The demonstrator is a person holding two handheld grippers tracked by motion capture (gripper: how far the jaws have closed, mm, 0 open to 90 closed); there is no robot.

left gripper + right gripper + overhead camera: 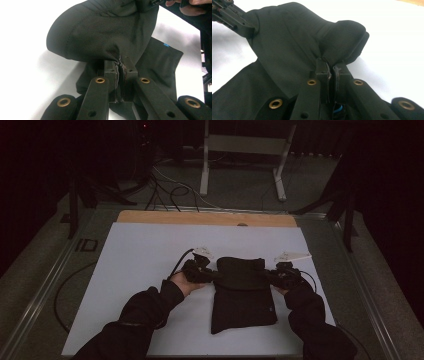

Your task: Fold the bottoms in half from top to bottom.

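Left gripper [120, 65]: jaws pinched tight on the dark garment's [243, 292] edge.
Right gripper [331, 65]: jaws clamped on its opposite edge.

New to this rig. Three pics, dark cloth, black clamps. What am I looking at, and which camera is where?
No robot here: a person holds a hand-held gripper in each hand. The high view looks down on the table from above the person's side. There the left hand-held gripper and the right hand-held gripper each pinch a side of a dark garment lying on a white sheet. The other two pictures come from cameras riding on each gripper, looking along its black jaws. Both are shut on the fabric, its upper part raised into a fold.
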